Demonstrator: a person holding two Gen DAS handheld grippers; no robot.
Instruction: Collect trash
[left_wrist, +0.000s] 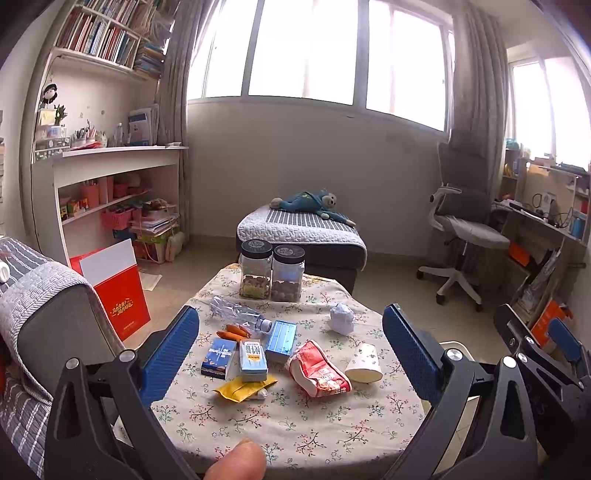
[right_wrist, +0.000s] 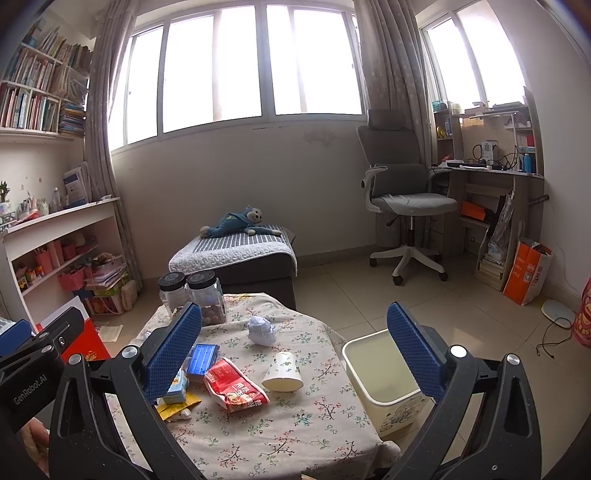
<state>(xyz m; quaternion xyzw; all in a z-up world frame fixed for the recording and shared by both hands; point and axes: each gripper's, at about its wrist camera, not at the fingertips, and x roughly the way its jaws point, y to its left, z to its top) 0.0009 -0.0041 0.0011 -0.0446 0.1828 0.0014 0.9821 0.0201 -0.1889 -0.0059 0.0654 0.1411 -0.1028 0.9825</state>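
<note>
In the left wrist view, the left gripper (left_wrist: 291, 354) is hanging wide open and holding nothing above the floral table (left_wrist: 295, 435). All the trash is lying there untouched: a crushed bottle (left_wrist: 240, 315) far left, a paper ball (left_wrist: 341, 318) far right, a red wrapper (left_wrist: 319, 371) and a tipped paper cup (left_wrist: 364, 363) nearer.

In the right wrist view, the right gripper (right_wrist: 295, 350) is likewise gaping wide and carrying nothing. The bin (right_wrist: 384, 384) is standing just right of the table, looking empty, so collecting seems not yet begun.
</note>
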